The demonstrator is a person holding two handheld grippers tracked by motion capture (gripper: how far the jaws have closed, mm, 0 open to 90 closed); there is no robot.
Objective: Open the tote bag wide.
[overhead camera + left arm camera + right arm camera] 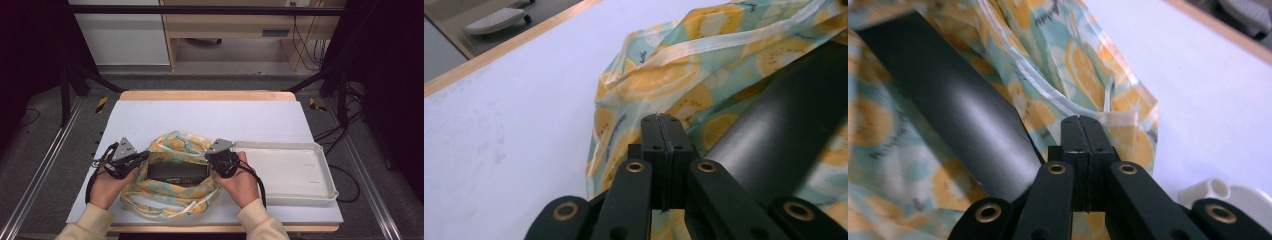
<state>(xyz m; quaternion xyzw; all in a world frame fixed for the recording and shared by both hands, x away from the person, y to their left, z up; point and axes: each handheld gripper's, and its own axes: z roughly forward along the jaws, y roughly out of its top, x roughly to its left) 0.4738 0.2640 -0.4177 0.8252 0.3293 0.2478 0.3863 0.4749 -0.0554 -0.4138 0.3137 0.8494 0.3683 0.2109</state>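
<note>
your left gripper (pixel 141 158) and right gripper (pixel 208 157) each have their fingers clenched on the rim of the orange-slice printed fabric bag (pixel 172 192), which sits on the white desk (pixel 200 117) holding a flat black box (pixel 177 172).

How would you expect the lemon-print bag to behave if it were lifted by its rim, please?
Probably floppy: the lemon-print bag lies crumpled in soft folds. Its thin, glossy-looking fabric may slip between fingers. The black box inside looks rigid, so the bag would likely sag around it.
</note>
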